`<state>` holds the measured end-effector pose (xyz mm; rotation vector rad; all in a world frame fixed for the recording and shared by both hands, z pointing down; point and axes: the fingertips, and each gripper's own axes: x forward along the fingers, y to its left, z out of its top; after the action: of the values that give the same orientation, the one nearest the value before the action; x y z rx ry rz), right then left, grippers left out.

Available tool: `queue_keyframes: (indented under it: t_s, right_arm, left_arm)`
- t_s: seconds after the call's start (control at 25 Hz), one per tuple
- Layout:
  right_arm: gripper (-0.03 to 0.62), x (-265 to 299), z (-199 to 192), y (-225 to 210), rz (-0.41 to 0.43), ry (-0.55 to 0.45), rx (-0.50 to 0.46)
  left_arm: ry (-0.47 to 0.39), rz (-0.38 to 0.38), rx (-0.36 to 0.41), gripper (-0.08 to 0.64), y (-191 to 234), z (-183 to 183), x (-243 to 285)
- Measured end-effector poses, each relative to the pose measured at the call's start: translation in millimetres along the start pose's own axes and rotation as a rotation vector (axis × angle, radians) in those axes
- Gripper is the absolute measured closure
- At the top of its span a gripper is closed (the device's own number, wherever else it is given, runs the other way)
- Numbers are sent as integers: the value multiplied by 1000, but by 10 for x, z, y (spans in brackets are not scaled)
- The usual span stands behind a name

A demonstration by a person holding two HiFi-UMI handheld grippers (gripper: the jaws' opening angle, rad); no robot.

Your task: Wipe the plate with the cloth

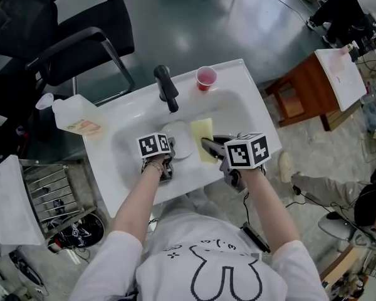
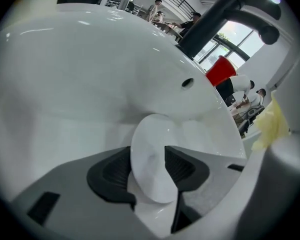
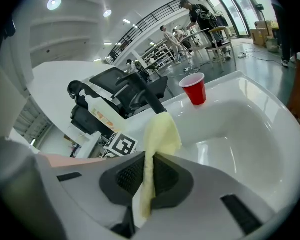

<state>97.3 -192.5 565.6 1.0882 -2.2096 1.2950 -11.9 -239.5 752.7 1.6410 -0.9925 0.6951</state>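
Observation:
A small white plate (image 1: 179, 140) is in the white sink (image 1: 250, 99), below the black tap (image 1: 166, 86). My left gripper (image 1: 170, 149) is at the plate's near edge. In the left gripper view the plate (image 2: 152, 134) stands tilted between the two dark pads (image 2: 112, 171), which sit well apart around it, so my left gripper (image 2: 147, 166) is open. My right gripper (image 1: 208, 146) reaches in from the right and is shut on the yellow cloth (image 1: 204, 133). The cloth (image 3: 162, 131) sticks up from between the right gripper's (image 3: 149, 176) pads, just right of the plate.
A red cup (image 1: 206, 78) stands on the sink's back rim, right of the tap. A translucent jug (image 1: 75, 115) lies on the rim at the left. A black chair (image 1: 62, 30) stands behind the sink, a wooden stool (image 1: 301, 93) to its right, and a wire rack (image 1: 56, 193) at its left.

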Motion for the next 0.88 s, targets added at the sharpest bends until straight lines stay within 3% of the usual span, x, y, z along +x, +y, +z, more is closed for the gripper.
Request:
queue_keyframes:
  t_s: [0.12,0.36,0.88]
  right_arm:
    - [555,0,33,27,0,-7,-9]
    - [555,-50,130,118,4,-27,-38]
    - [555,-270,511,271,-65,-156,-206]
  left_arm:
    - [21,-10,3,317,-14,-16,-21]
    - [21,28,54,285,60,8,-178]
    - [-285,6,113,285,-150,575,-1143]
